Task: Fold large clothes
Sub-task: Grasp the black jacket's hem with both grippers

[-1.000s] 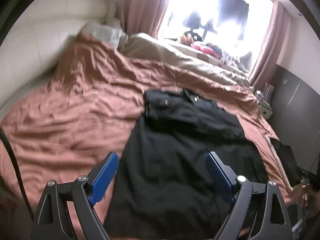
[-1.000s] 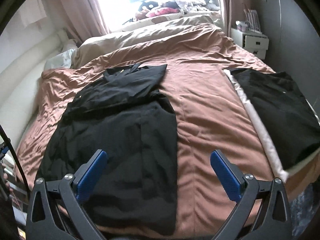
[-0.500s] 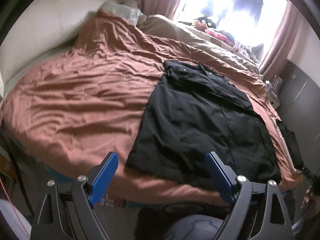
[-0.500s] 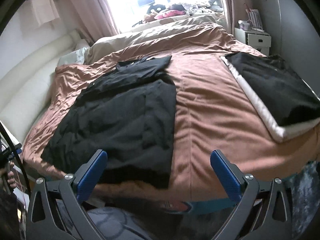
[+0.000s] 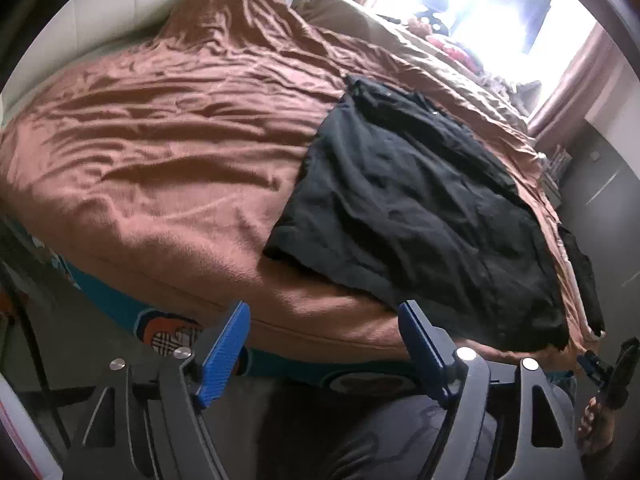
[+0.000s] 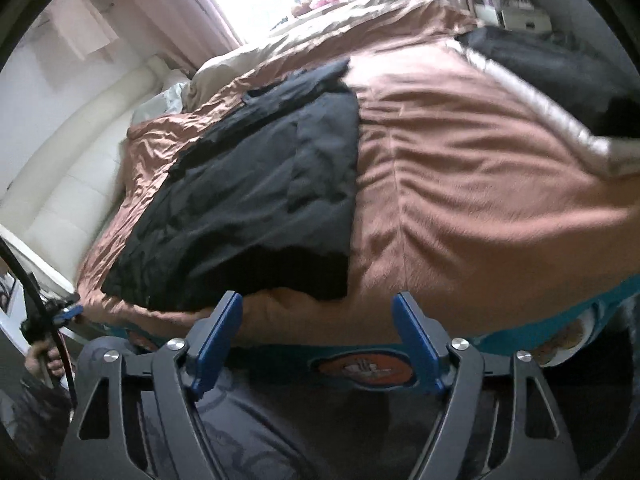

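Note:
A large black garment (image 5: 416, 208) lies spread on the brown bedcover (image 5: 168, 128), its hem near the bed's front edge and its collar end toward the window. It also shows in the right wrist view (image 6: 256, 200). My left gripper (image 5: 324, 348) is open and empty, below the bed's edge, left of the garment's hem. My right gripper (image 6: 318, 332) is open and empty, below the bed's edge, under the garment's near right corner. Neither touches the cloth.
A second black garment (image 6: 560, 68) lies on a white-edged cloth at the bed's right side. A white nightstand (image 6: 516, 16) stands at the far right. A cream headboard (image 6: 76, 168) runs along the left. A bright window is beyond. A teal patterned bed skirt (image 6: 360, 364) hangs below.
Both grippers have pulled back and dropped from above the garment to below the bed's front edge. The garment has not moved. Both stay open.

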`<state>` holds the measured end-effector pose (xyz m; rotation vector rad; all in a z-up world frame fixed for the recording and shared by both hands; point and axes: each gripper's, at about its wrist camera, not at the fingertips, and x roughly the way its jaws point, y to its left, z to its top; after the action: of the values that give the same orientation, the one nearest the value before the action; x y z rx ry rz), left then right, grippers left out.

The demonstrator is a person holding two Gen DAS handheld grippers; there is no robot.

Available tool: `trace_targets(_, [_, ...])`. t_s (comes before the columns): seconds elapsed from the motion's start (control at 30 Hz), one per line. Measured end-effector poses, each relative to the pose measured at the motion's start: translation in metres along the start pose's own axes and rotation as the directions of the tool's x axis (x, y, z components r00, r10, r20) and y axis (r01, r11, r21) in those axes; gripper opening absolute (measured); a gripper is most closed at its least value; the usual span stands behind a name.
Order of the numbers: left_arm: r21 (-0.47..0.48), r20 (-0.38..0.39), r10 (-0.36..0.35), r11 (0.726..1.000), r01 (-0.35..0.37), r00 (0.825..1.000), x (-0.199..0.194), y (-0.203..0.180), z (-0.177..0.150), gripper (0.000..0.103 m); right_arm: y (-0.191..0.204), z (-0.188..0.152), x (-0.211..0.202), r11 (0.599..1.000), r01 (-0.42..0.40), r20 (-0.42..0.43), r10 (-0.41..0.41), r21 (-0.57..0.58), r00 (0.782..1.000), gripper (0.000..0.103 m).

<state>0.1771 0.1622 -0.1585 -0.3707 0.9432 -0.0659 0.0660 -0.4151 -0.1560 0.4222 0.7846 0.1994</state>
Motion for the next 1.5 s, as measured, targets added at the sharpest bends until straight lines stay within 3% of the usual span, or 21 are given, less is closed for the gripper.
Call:
trace_targets(0.27, [-0.078,-0.027,-0.022,0.997,0.020,0.999,0.030,0.022,0.021,0.062,-0.016,0.016,0.034,0.997,-0.032,-0.026,0.034,0.067,0.999,0.075])
trace_targets(0.47, [-0.083,-0.069,-0.006,0.997,0.000,0.998,0.057,0.030,0.041,0.054,-0.032,0.032,0.055,0.992,-0.055,-0.028,0.058,0.112,0.998,0.075])
trace_targets(0.6, [-0.093,-0.106,-0.040,0.995,0.031,0.994,0.080,0.030,0.054,0.047,-0.042,0.048,0.065,0.986,-0.075,-0.028,0.080,0.146,0.996,0.075])
trace_targets(0.87, [-0.116,-0.130,-0.119,0.988,0.105,0.984,0.106,0.030,0.074,0.046,-0.052,0.059,0.088,0.965,-0.147,-0.032,0.157,0.217,0.987,0.074])
trace_targets(1.03, [-0.210,-0.132,-0.215,0.960,0.184,0.968,0.109,0.039,0.074,0.037,-0.049,0.052,0.104,0.929,-0.254,-0.044,0.275,0.268,0.960,0.058])
trace_targets(1.1, [-0.296,-0.136,-0.309,0.919,0.259,0.941,0.109,0.045,0.066,0.026,-0.043,0.045,0.107,0.917,-0.295,-0.056,0.321,0.268,0.945,0.053])
trace_targets(1.17, [-0.320,-0.143,-0.347,0.902,0.289,0.927,0.109,0.044,0.060,0.022,-0.039,0.038,0.106,0.916,-0.313,-0.058,0.337,0.250,0.940,0.052])
trace_targets(1.23, [-0.295,-0.145,-0.332,0.914,0.280,0.932,0.108,0.041,0.057,0.022,-0.040,0.034,0.107,0.907,-0.329,-0.057,0.355,0.261,0.933,0.048])
trace_targets(1.37, [-0.273,-0.144,-0.296,0.929,0.249,0.944,0.110,0.034,0.060,0.021,-0.044,0.033,0.115,0.912,-0.294,-0.039,0.317,0.287,0.947,0.034])
trace_targets(1.5, [-0.196,-0.140,-0.219,0.962,0.190,0.966,0.113,0.022,0.066,0.015,-0.038,0.038,0.119,0.929,-0.238,-0.030,0.257,0.283,0.966,0.014])
